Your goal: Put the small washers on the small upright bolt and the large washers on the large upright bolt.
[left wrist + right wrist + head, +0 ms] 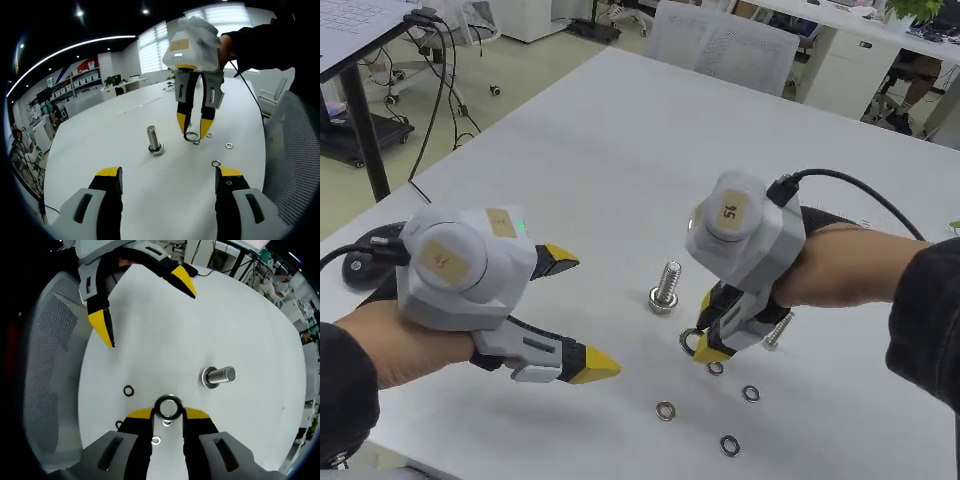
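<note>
Pinching a large washer (168,406), the right gripper (708,352) is held near the large bolt (665,287); left gripper (585,312) is spread empty; small washers (665,410) are left loose by the table (620,150) edge.

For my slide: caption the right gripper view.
Right gripper holds a large washer near the large bolt; left gripper open.

An open-plan office: beyond the left hand-held gripper (592,312) stand a mesh chair (725,45), a white desk (880,35), wall shelves (84,80) and big windows (150,50).
</note>
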